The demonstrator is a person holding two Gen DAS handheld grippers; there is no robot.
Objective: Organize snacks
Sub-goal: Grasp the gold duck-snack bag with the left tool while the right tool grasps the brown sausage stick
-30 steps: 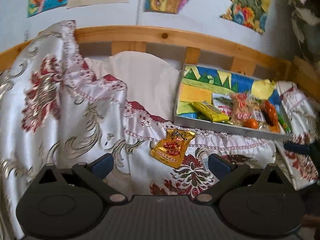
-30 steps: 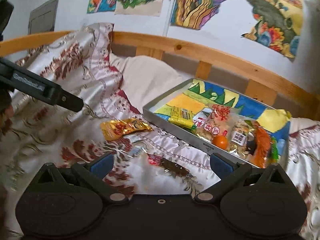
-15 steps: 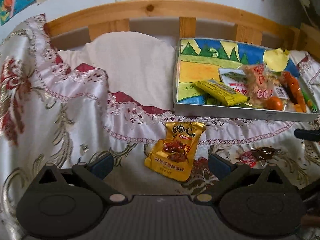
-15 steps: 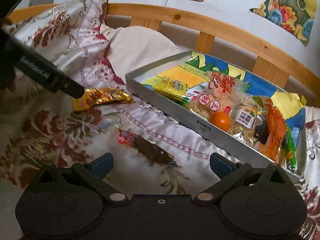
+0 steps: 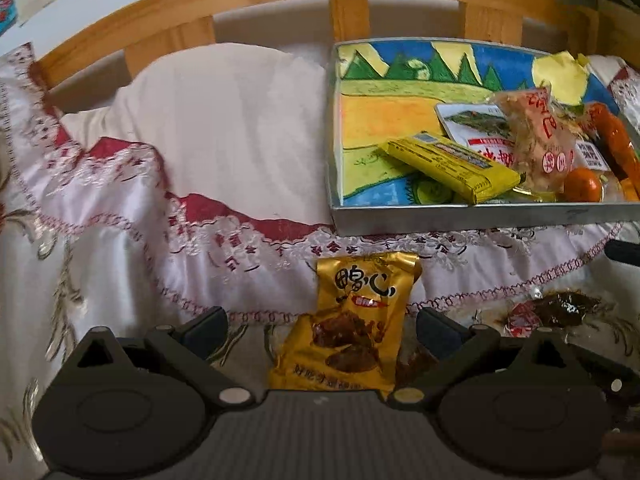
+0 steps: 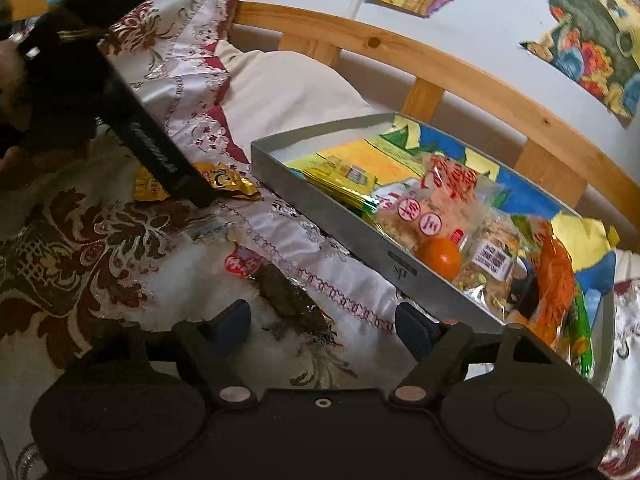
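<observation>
Both claws have closed in over the last second — left claw (image 5: pixel 320 324), released, now straddles the gold snack packet (image 5: pixel 352 320) on the bed; right claw (image 6: pixel 322 320), released, straddles the dark wrapped snack (image 6: pixel 288 300) — tray (image 5: pixel 480 214) just beyond, pickups imminent.

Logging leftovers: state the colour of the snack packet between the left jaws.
Gold packet with black characters, clearest in the left wrist view.

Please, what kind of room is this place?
Most likely a bedroom: the snacks lie on a bed with a wooden slatted headboard, a cream pillow and an embroidered satin bedspread. Colourful drawings hang on the wall.
</observation>
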